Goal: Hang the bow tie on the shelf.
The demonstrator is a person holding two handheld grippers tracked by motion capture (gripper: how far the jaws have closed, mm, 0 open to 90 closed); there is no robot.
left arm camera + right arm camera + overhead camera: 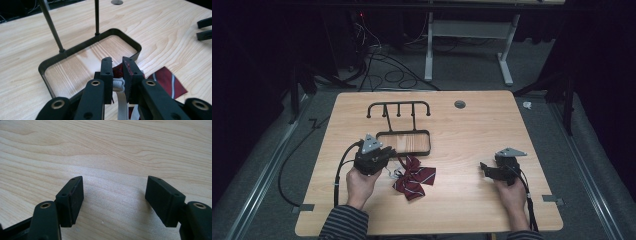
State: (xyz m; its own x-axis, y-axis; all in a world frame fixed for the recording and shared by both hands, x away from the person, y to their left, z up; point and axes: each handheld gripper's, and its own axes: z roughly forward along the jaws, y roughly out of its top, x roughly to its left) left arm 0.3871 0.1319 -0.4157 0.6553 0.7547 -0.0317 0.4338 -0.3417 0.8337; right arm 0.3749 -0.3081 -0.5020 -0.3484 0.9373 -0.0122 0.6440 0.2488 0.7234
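**Bow tie gripped, rack waiting**

Right now the left gripper is pinching the white strap of the dark red striped bow tie, its jaws pressed in on the band with a bit of the red fabric showing between them. From above, the bow tie is lying on the wooden table, just in front of the black hook rack and its rectangular base frame, with the left gripper sitting right at the tie's left edge. The right gripper is idling well apart on the right side of the table, jaws spread wide over bare wood, holding nothing.

So, as I'm judging it, the grab is done and not much more: the tie is secured by its strap but the bow itself is mostly lying on the tabletop. What's left appears to be the bulk of the job — getting it up and looping the strap onto one of the rack's hooks, all of which are standing bare.
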